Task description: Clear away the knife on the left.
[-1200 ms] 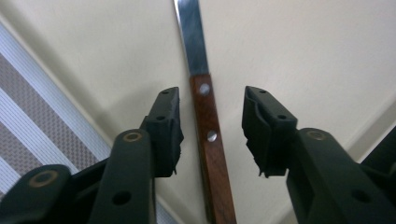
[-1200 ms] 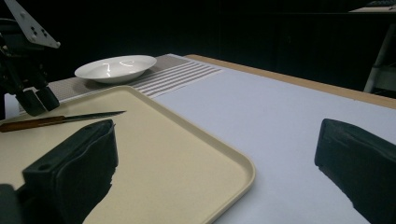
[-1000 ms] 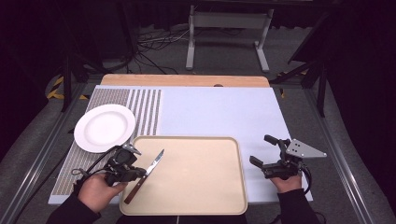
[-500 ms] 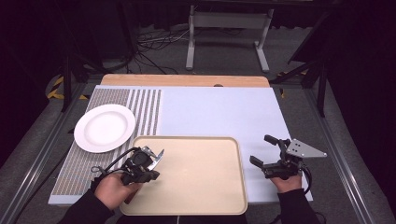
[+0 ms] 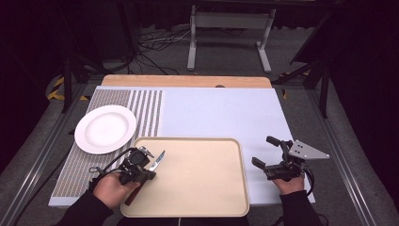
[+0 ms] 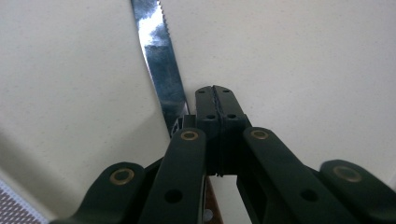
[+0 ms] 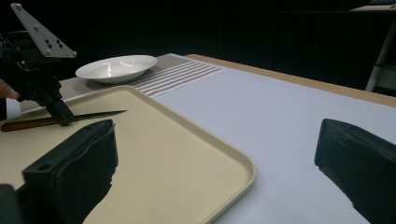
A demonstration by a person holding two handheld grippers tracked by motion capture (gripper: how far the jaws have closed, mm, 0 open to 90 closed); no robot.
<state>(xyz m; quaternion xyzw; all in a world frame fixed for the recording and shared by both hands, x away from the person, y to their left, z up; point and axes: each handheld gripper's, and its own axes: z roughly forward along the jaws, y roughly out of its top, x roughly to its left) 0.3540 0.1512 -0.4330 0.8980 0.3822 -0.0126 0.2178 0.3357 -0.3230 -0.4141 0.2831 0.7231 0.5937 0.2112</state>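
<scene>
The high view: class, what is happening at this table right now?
A person works with a two-jaw gripper in each hand. The left gripper is shut on a serrated steel knife with a brown wooden handle, whose blade lies low over the left part of the beige plastic tray. The right gripper rests open on the pale blue mat, holding nothing. A round white plate sits beyond the tray's left corner.
</scene>
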